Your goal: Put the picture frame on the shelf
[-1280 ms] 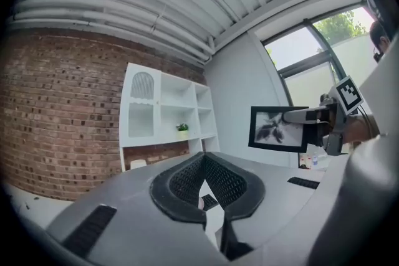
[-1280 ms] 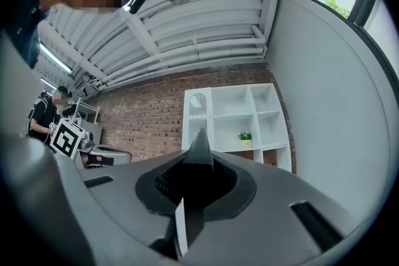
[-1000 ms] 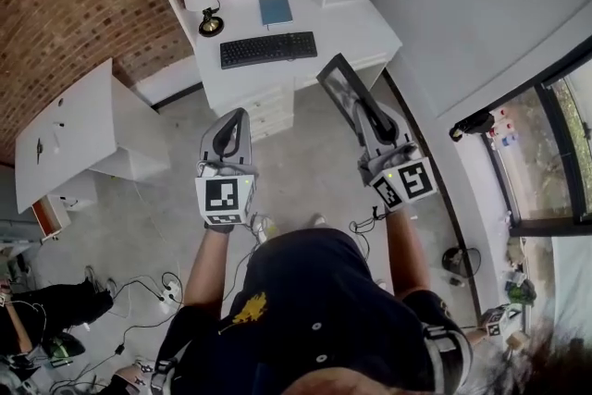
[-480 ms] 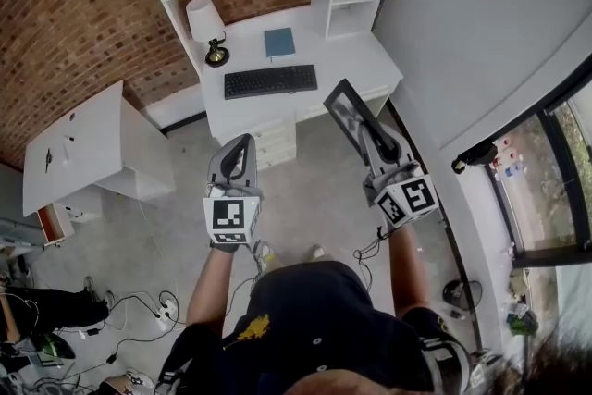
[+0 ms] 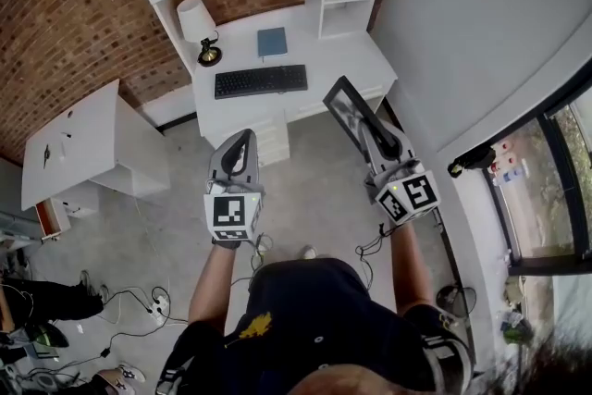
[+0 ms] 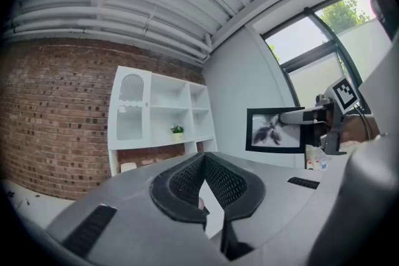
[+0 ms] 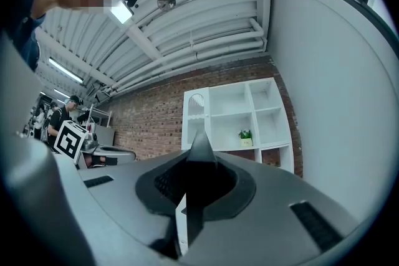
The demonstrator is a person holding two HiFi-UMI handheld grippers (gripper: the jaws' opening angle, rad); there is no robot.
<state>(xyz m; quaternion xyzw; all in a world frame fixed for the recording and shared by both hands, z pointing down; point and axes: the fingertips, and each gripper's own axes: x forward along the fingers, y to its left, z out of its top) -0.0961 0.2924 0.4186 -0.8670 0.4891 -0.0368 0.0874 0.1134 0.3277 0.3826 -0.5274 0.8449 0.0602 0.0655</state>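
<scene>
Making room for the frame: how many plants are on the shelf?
1: a small potted plant in the shelf's middle column; the cupboard door may hide more.

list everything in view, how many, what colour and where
picture frame: 1, black, in the right gripper, in the air near the desk
desk: 1, white, against the brick wall
shelf unit: 1, white, on the desk's back
keyboard: 1, black, mid desk
book: 1, blue, behind the keyboard
lamp: 1, white shade, desk's left end
plant: 1, green, on a shelf
side cabinet: 1, white, left of the desk
window: 1, dark frame, right wall
cables: several, floor at lower left
left gripper: 1, grey, shut, empty
right gripper: 1, grey, shut on the picture frame
</scene>
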